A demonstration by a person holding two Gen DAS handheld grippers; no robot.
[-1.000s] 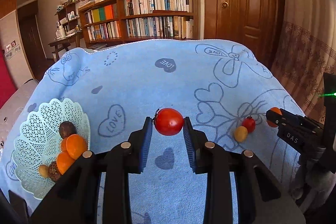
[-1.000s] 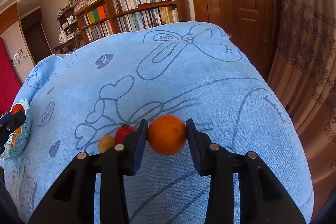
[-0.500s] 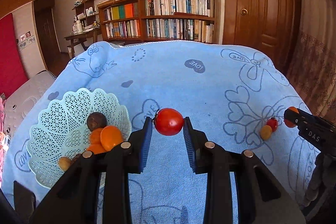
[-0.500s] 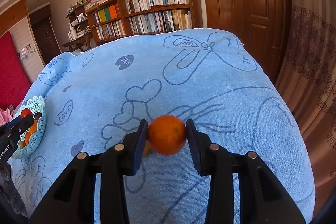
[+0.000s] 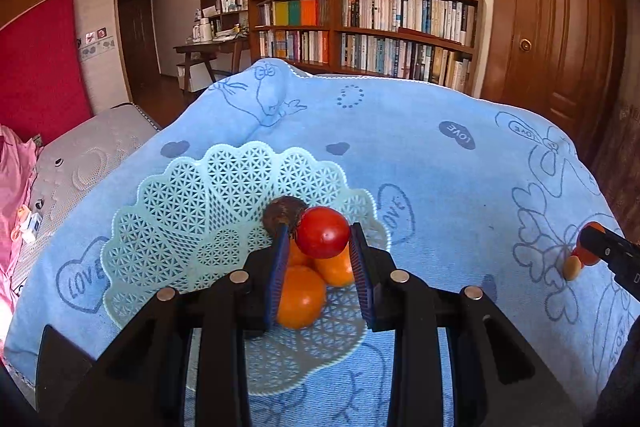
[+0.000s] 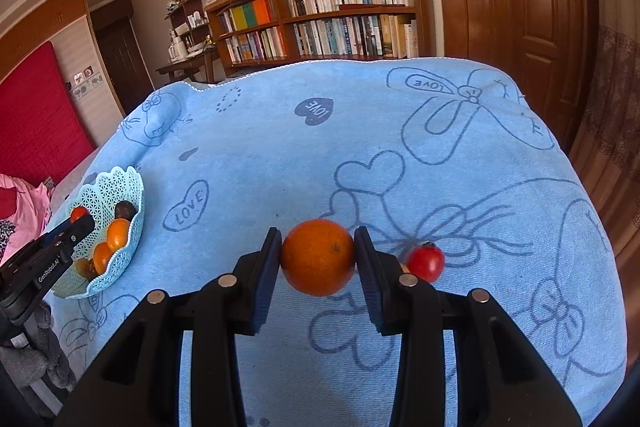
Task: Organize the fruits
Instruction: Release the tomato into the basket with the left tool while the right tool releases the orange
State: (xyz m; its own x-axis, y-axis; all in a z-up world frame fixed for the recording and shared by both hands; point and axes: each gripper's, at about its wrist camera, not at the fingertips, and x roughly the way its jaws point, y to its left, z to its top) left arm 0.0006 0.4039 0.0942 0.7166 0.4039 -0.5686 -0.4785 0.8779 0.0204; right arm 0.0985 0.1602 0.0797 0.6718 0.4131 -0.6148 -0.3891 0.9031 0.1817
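Our left claw (image 5: 320, 247) grips a tomato (image 5: 322, 232) over the lattice basket (image 5: 192, 211) holding oranges (image 5: 300, 297) and a dark fruit (image 5: 282, 213); our right claw (image 6: 318, 257) clamps an orange (image 6: 318, 257).

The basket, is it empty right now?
No, the basket already holds oranges and a dark brown fruit.

A wooden bookshelf (image 5: 368, 31) lines the pale wall beside a brown door (image 5: 552, 27), daylight filling the room.
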